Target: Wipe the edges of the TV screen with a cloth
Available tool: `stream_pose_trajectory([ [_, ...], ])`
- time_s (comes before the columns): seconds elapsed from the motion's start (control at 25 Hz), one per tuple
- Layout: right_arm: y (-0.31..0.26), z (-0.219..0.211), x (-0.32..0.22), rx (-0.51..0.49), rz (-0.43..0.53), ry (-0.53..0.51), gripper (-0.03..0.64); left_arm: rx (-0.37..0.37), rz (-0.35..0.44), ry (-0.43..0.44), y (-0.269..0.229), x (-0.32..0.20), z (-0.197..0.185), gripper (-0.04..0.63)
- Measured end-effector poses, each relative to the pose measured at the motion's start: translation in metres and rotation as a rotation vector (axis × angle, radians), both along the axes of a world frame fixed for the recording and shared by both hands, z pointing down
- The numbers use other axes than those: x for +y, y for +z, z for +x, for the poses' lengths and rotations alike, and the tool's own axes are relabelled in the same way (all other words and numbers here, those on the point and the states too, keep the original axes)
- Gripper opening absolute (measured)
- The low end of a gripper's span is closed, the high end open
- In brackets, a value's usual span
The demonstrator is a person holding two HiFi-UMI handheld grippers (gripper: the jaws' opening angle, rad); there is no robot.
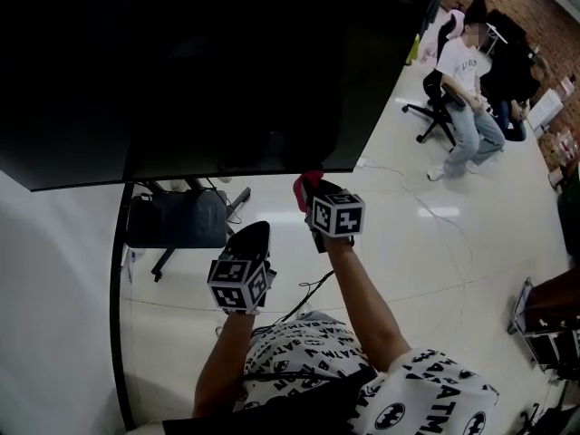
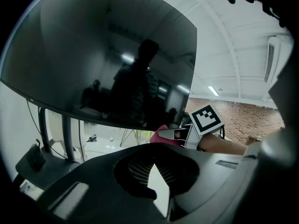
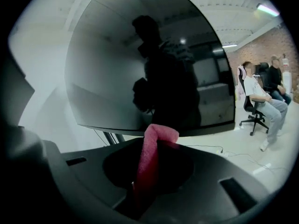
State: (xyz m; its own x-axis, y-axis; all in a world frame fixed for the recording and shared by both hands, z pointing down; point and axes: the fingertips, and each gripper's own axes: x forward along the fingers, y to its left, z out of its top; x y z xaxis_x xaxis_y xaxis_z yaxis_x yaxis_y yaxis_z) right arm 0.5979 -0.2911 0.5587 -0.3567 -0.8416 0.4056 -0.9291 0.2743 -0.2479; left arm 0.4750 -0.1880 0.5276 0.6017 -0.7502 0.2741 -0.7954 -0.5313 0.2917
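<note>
Head view: big dark TV (image 1: 181,62) fills the upper left and centre of the frame, its bottom edge running across mid-frame. The right gripper (image 1: 313,193) sits centre frame just under that edge, jaws clamped on a pink cloth (image 1: 306,182). The cloth's top end meets the TV's bottom edge. The left gripper (image 1: 252,236) is lower and to the left, clear of the TV.

Right gripper view: the cloth stands upright betw. the jaws, folded tip at the screen's lower edge.

Left gripper view: jaws drawn close together, nothing betw. them, w/ the TV above at upper left.

A seated person (image 1: 462,89) is at the upper right of the head view, well apart.
</note>
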Motion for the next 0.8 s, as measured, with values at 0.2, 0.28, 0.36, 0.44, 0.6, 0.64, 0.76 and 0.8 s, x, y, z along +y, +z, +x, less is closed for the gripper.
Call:
stream_pose_trajectory([
  [0.2, 0.011, -0.052, -0.010, 0.020, -0.016, 0.034, 0.061, -0.043, -0.004, -0.027, 0.012, -0.013, -0.067, 0.002],
  [0.28, 0.015, -0.075, -0.016, 0.025, -0.018, 0.037, 0.061, -0.053, -0.004, -0.048, 0.014, -0.022, -0.095, 0.002],
  [0.36, 0.017, -0.099, -0.023, 0.030, -0.023, 0.030, 0.061, -0.051, -0.002, -0.065, 0.014, -0.031, -0.121, 0.002],
  [0.44, 0.017, -0.123, -0.030, 0.032, -0.032, 0.017, 0.061, -0.040, -0.004, -0.080, 0.011, -0.035, -0.146, 0.002],
  [0.6, 0.019, -0.165, -0.036, 0.032, -0.060, 0.001, 0.061, -0.019, -0.009, -0.101, 0.010, -0.034, -0.192, 0.002],
  [0.64, 0.019, -0.177, -0.037, 0.036, -0.064, -0.005, 0.061, -0.011, -0.012, -0.106, 0.010, -0.033, -0.203, 0.002],
  [0.76, 0.020, -0.220, -0.043, 0.055, -0.073, -0.039, 0.061, 0.008, -0.022, -0.124, 0.013, -0.028, -0.236, 0.002],
  [0.8, 0.019, -0.236, -0.045, 0.060, -0.075, -0.053, 0.061, 0.010, -0.025, -0.130, 0.014, -0.027, -0.247, 0.002],
])
